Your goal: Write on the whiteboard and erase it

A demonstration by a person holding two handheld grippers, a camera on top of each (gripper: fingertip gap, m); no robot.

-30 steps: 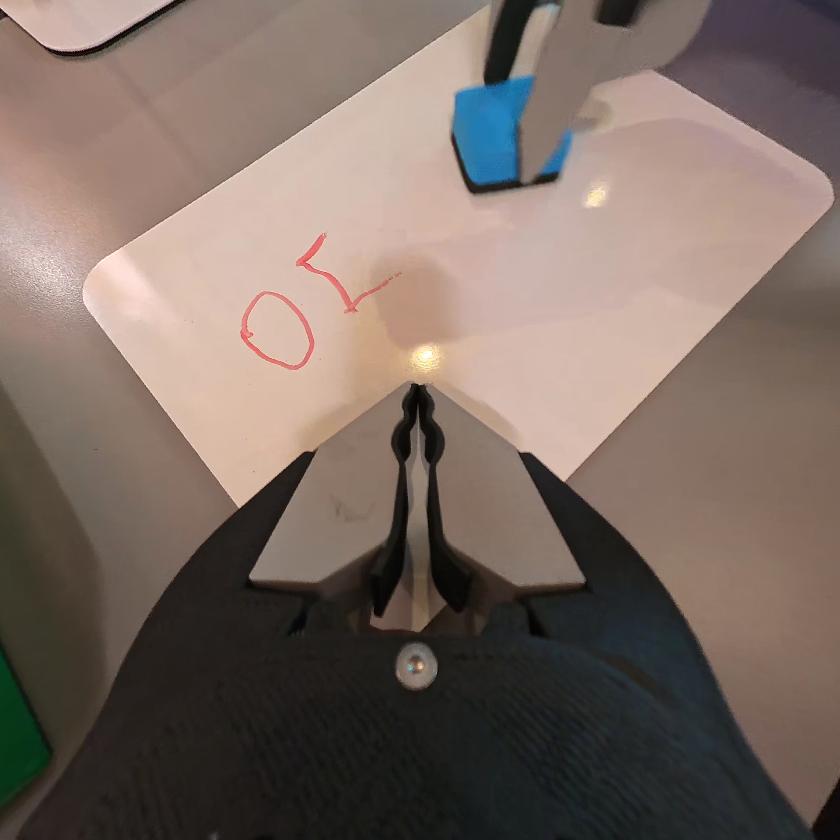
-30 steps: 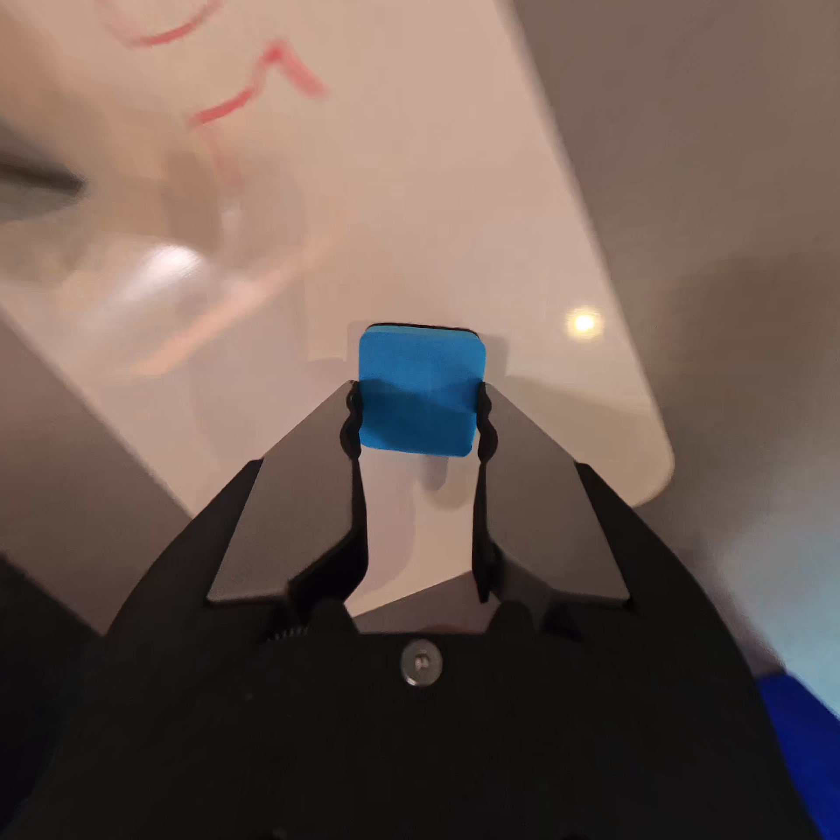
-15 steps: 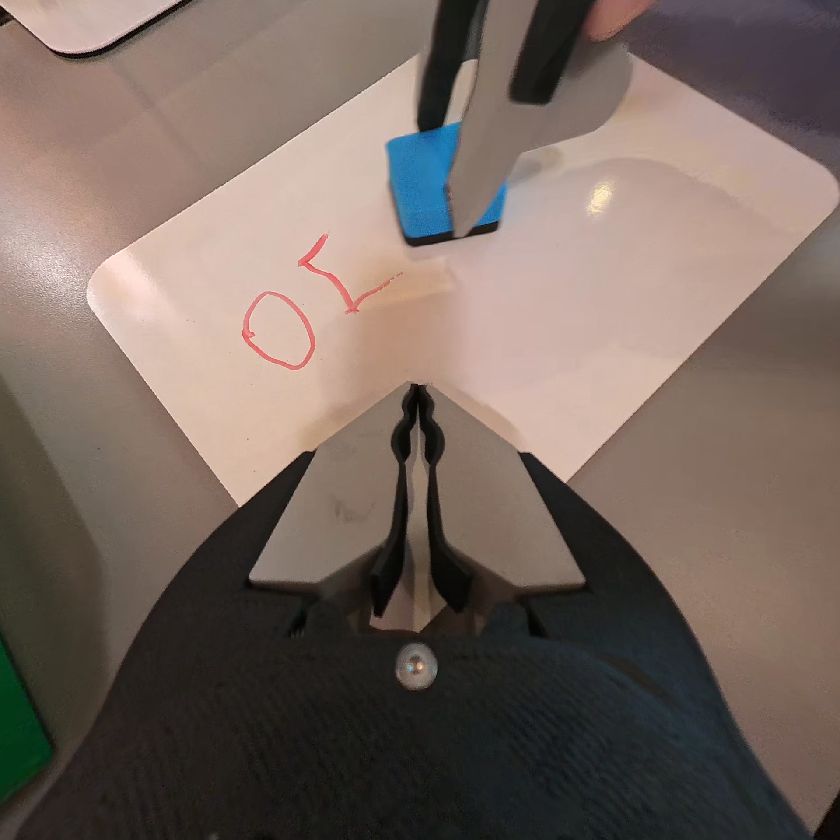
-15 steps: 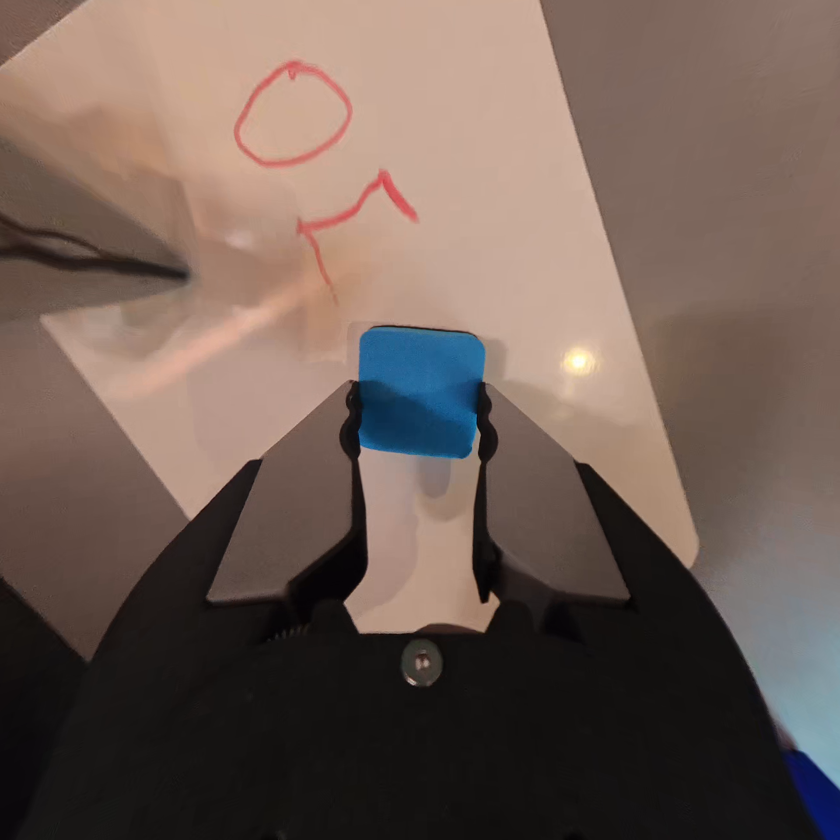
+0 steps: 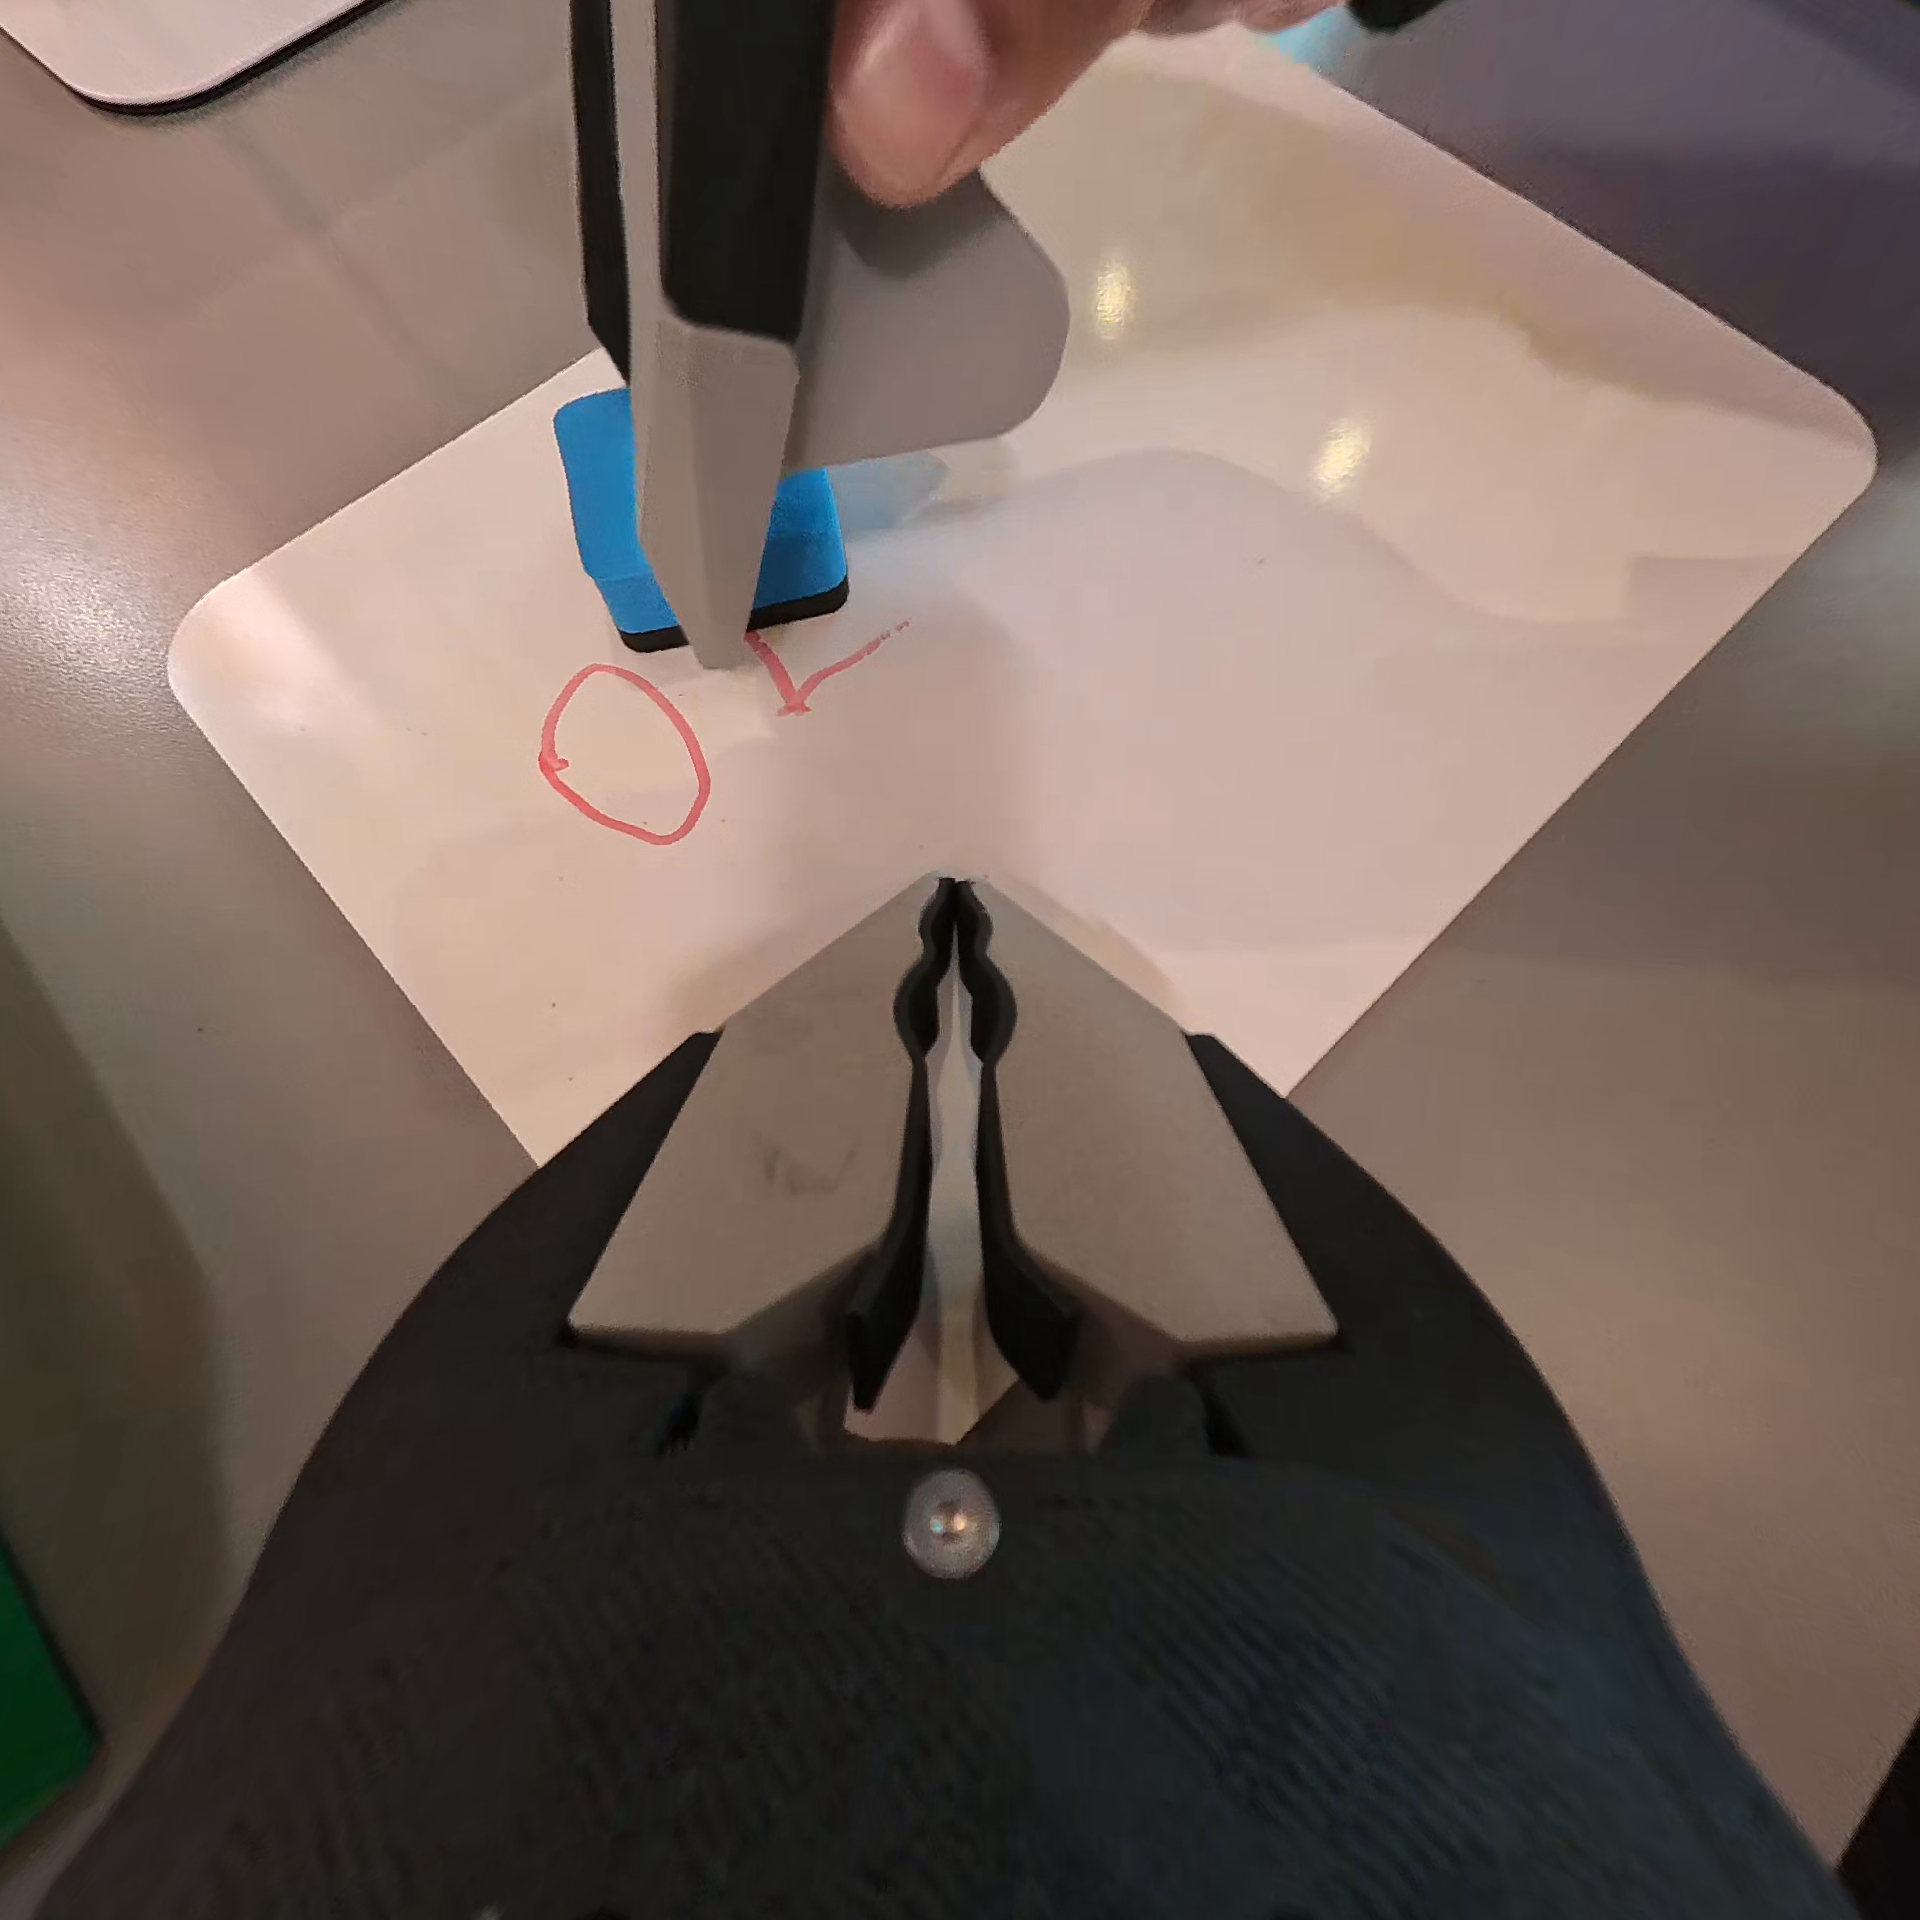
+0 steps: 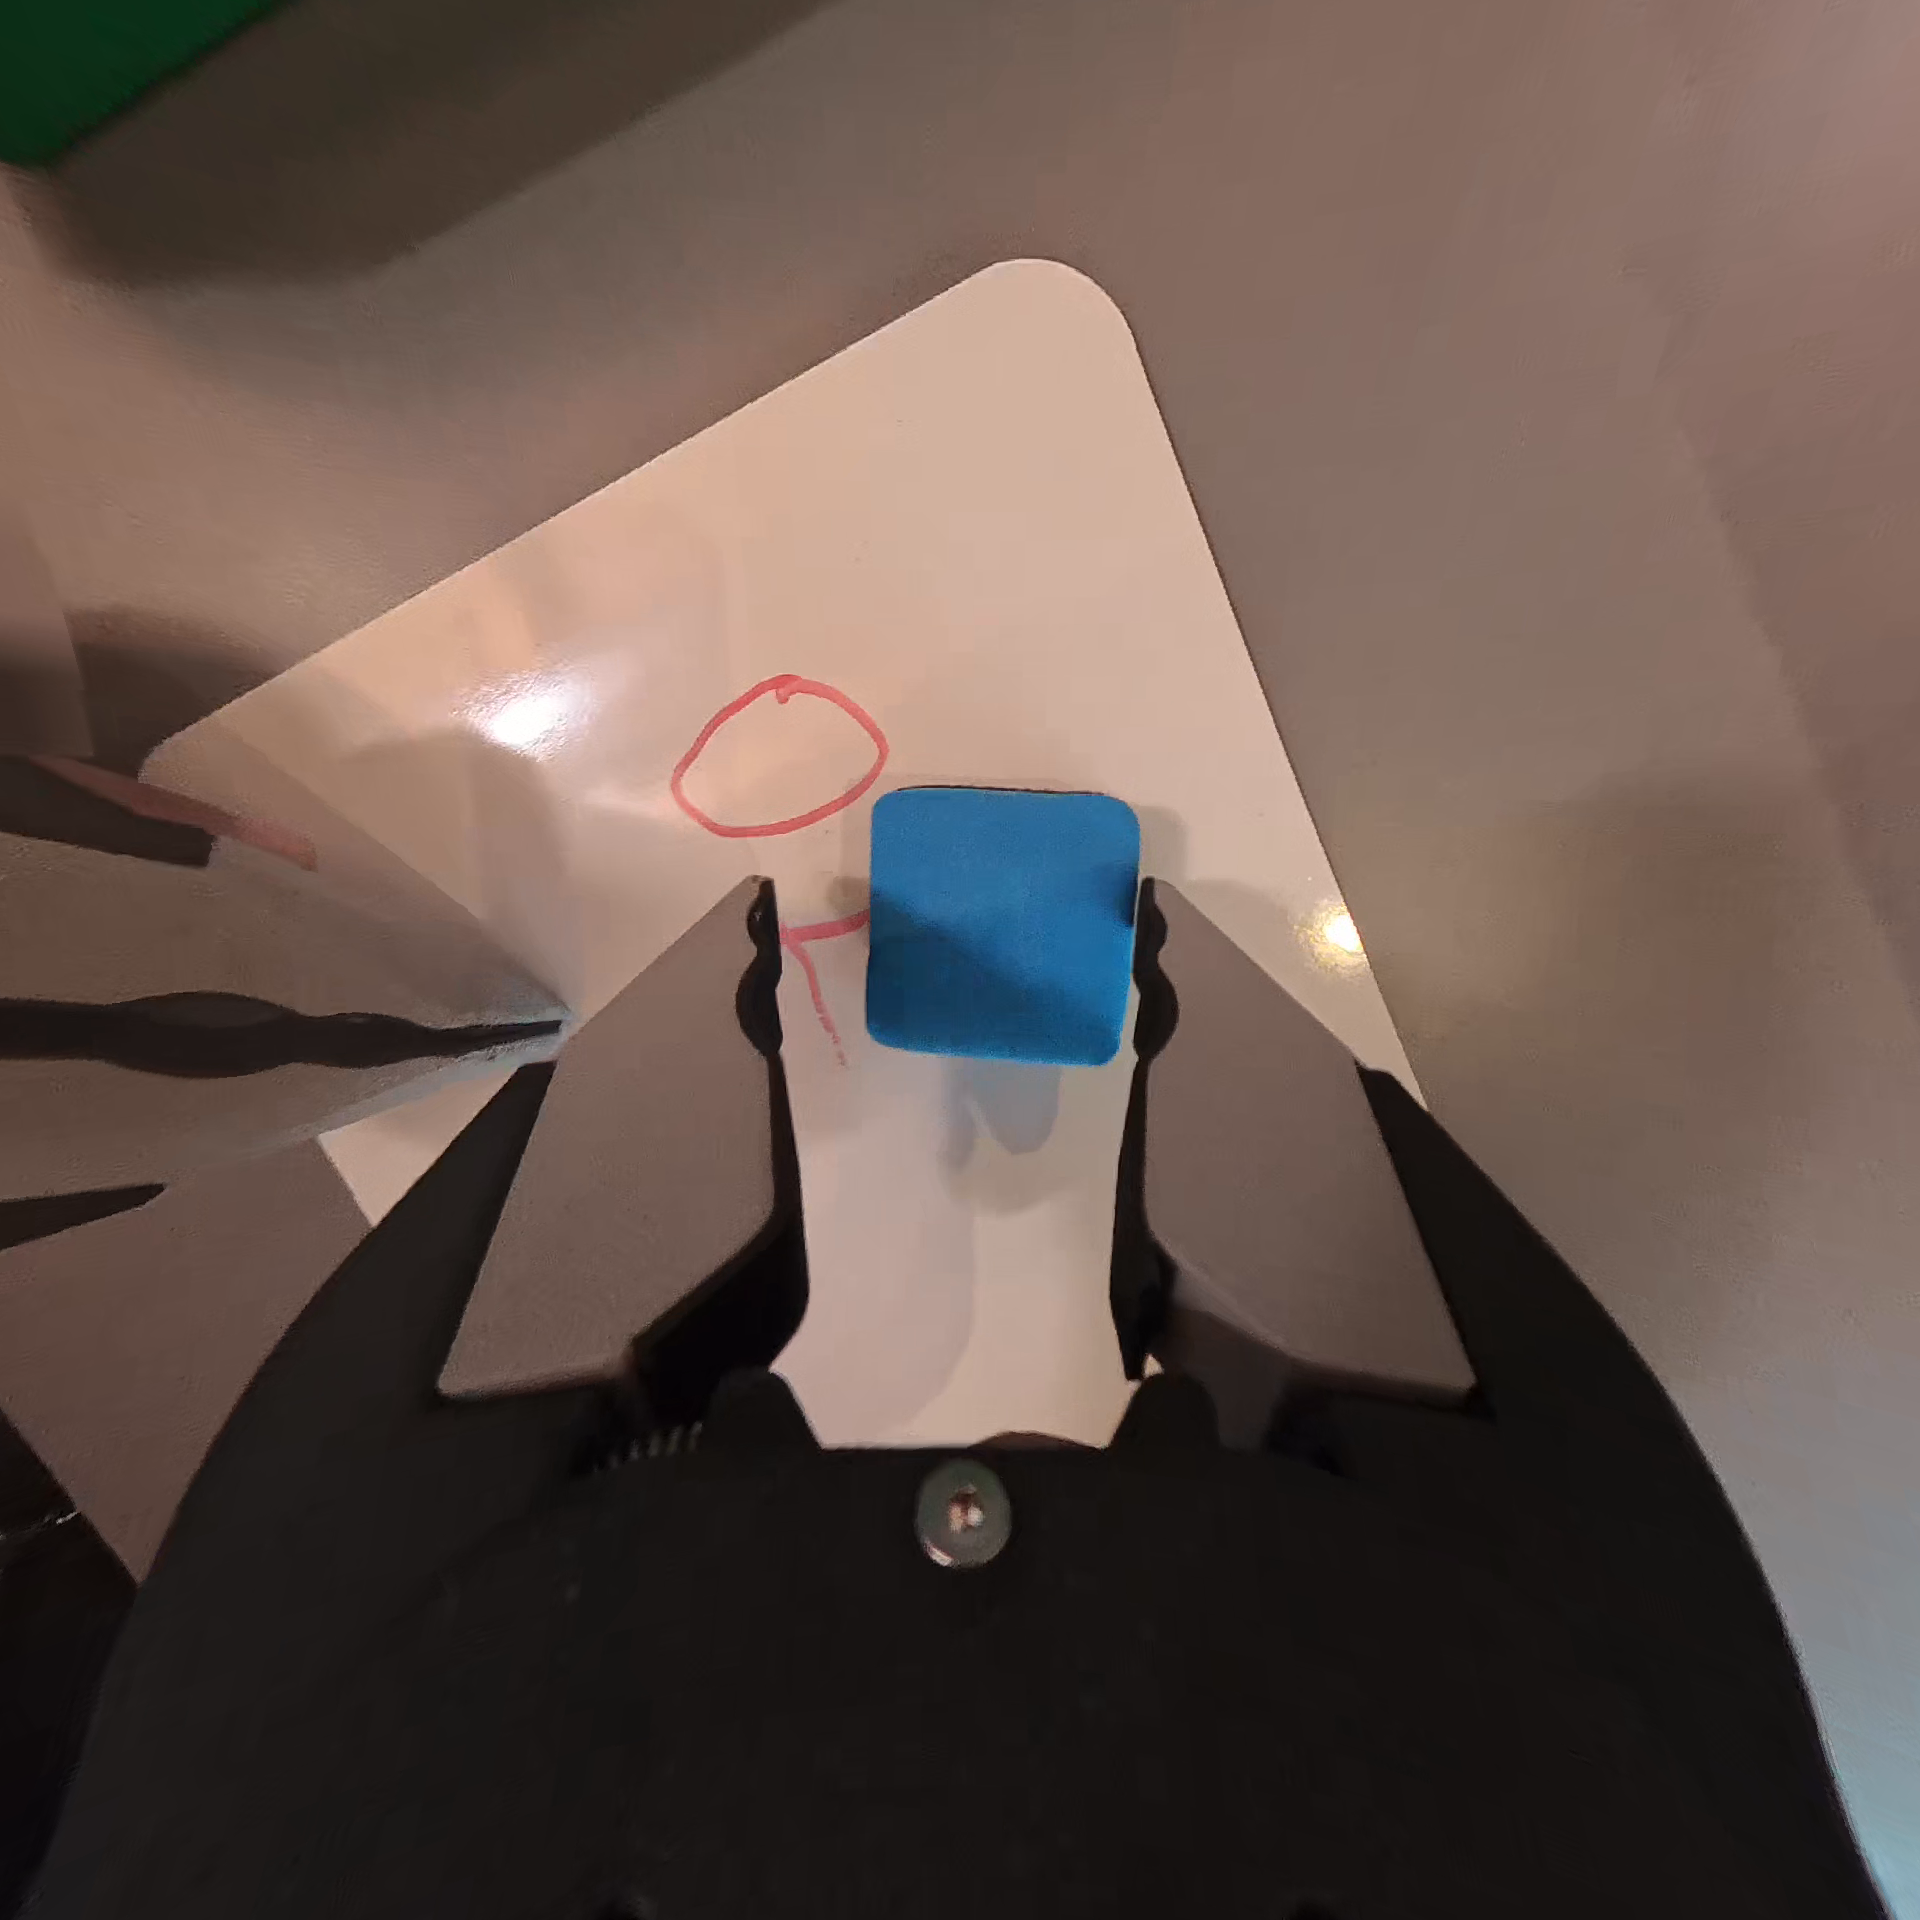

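Note:
A white whiteboard (image 5: 1247, 675) lies on the grey table and bears a red circle (image 5: 623, 753) and a red angled stroke (image 5: 821, 675). A blue eraser (image 5: 805, 530) with a black base rests on the board and covers the stroke's far end. My right gripper (image 6: 951, 904) stands over the eraser (image 6: 997, 925) with its jaws open. A gap shows between its left pad (image 6: 764, 966) and the eraser, so it is not gripped. My left gripper (image 5: 948, 888) is shut and empty, with its tip over the board's near part. It also shows at the left of the right wrist view (image 6: 499, 1029).
A second white board (image 5: 156, 52) lies at the far left corner. A green object (image 5: 31, 1714) sits at the left edge and also shows in the right wrist view (image 6: 104, 62). A person's thumb (image 5: 914, 94) rests on the right gripper's body. Both grippers' tips are roughly 20 centimetres from the green object (image 5: 31, 1714).
My right gripper carried the eraser leftward across the board to the red marks, then its jaws widened and let go of it. My left gripper stayed still and shut.

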